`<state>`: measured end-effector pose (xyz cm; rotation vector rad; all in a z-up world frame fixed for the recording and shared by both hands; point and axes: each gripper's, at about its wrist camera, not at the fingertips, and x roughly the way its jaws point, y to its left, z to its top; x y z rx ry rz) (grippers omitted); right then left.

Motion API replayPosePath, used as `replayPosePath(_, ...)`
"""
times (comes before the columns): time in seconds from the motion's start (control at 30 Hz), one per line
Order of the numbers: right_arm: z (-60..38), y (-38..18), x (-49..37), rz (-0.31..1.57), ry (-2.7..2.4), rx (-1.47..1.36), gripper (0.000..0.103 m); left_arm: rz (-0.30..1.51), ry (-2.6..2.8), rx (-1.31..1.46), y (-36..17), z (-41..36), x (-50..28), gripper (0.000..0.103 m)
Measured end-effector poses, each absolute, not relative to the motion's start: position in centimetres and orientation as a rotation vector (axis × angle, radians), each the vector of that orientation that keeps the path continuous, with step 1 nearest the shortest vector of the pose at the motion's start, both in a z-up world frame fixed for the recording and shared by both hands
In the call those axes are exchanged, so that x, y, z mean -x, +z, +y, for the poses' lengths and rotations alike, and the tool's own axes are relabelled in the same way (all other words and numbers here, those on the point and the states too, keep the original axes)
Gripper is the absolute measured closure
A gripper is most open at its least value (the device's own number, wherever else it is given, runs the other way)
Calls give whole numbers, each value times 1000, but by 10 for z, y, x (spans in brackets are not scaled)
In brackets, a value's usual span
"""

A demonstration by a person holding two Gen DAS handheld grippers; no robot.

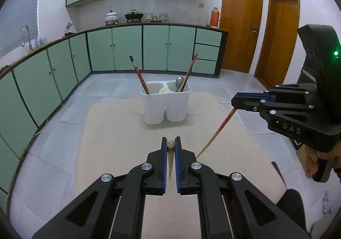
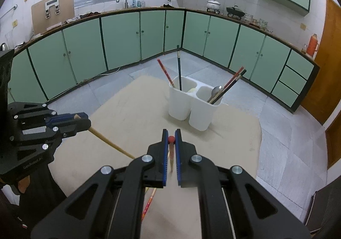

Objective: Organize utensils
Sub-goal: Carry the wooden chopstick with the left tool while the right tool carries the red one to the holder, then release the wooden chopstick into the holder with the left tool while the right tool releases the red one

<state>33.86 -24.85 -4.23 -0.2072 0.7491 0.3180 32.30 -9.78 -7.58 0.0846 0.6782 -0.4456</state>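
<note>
A two-compartment holder is standing on a mat at frame centre, chopsticks leaning in its left compartment, a spoon sitting in its right. Cabinets are running behind.

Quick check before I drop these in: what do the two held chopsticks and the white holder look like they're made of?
Left hand-held gripper chopstick: pale, matte, grainy end, probably bamboo or wood. Right hand-held gripper chopstick: pale shaft with red printed upper part, likely lacquered or painted bamboo. Holder: smooth, slightly translucent white walls, apparently moulded plastic.
</note>
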Motion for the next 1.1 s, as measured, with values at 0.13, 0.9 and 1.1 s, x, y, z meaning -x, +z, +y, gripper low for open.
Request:
replayPosePath(0.13, -254, -27, -353, 782, 324, 192, 98, 691, -454, -78, -59, -95, -346, 97)
replayPosePath(0.9, -284, 116, -447, 694, 258, 108, 98, 525, -443, -41, 76, -125, -463, 97)
replayPosePath(1.1, -291, 102, -504, 703, 217, 79, 98, 519, -396, -21, 63, -136, -516, 97)
